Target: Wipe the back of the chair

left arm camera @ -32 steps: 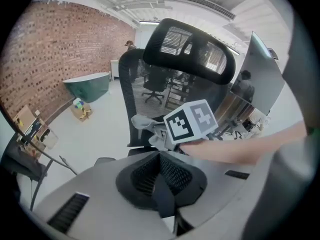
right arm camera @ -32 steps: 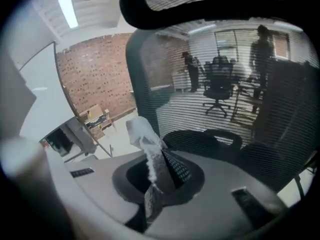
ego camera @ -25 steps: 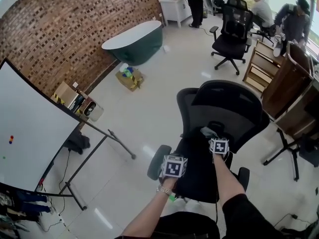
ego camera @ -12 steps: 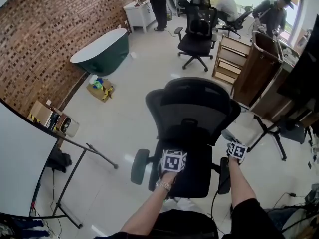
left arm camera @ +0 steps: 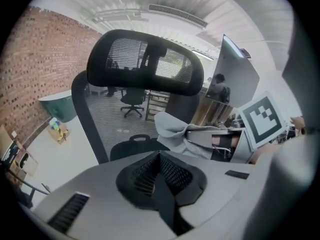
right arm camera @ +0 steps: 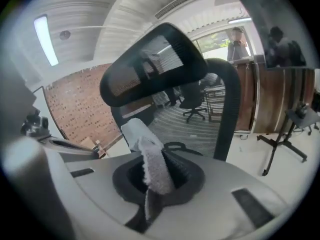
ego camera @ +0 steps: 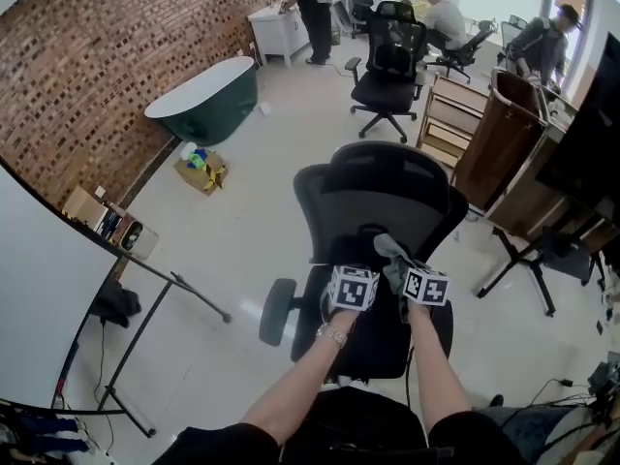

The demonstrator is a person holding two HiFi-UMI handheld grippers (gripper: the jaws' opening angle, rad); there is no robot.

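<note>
Jaws of the right gripper point(right arm camera: 152, 196) pinch a grey cloth point(right arm camera: 154, 166), fluffy, soft and limp. Those of the left gripper point(left arm camera: 161, 179) are pressed together on nothing. At mid-frame in the head view, the office chair's black mesh backrest point(ego camera: 373, 211) looks taut but springy. It will likely swivel, so brace its stiff rim.

Bright, even light comes from a long white ceiling strip lamp point(right arm camera: 44, 40) and a daylit window point(right arm camera: 218, 38). The glossy pale tiled floor point(ego camera: 242, 221) shows soft glare. The black mesh office chair point(ego camera: 380, 197) is sharp in the head view. Both gripper views bulge, with dark corners.
</note>
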